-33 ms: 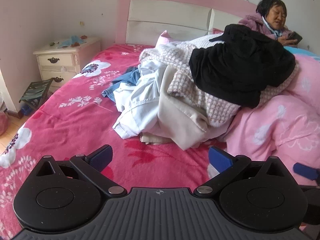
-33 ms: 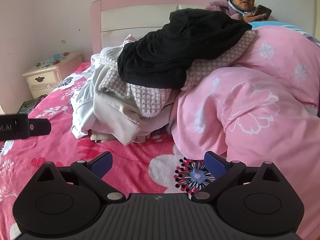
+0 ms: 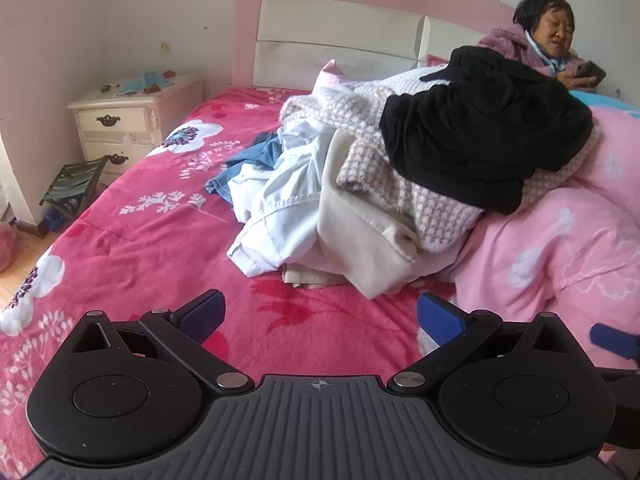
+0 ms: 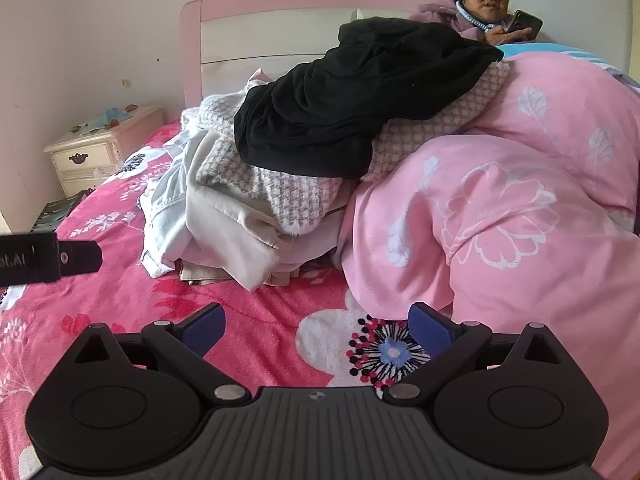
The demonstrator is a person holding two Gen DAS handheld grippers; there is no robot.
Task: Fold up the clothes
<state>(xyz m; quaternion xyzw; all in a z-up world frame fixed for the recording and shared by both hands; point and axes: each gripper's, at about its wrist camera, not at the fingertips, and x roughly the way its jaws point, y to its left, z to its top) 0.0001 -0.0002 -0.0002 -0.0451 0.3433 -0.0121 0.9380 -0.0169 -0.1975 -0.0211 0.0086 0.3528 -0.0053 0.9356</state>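
A heap of unfolded clothes lies mid-bed. A black garment [image 3: 484, 140] [image 4: 352, 108] is on top, over a pink-white houndstooth knit [image 3: 404, 192] [image 4: 288, 192], a cream garment [image 3: 360, 240] [image 4: 224, 224], a pale blue-white shirt [image 3: 280, 208] [image 4: 168, 196] and a blue piece [image 3: 248, 164]. My left gripper [image 3: 320, 314] is open and empty, low over the red floral bedspread [image 3: 140, 232], short of the heap. My right gripper [image 4: 318, 324] is open and empty over the bedspread [image 4: 256, 320], beside the left one, whose body shows at the left edge [image 4: 48, 258].
A pink quilt [image 3: 560, 240] [image 4: 500, 208] bulges on the right against the heap. A person [image 3: 548, 40] [image 4: 484, 0] sits at the pink headboard [image 3: 340, 24] with a phone. A cream nightstand [image 3: 128, 120] [image 4: 92, 152] and a green folding stool [image 3: 72, 184] stand left of the bed.
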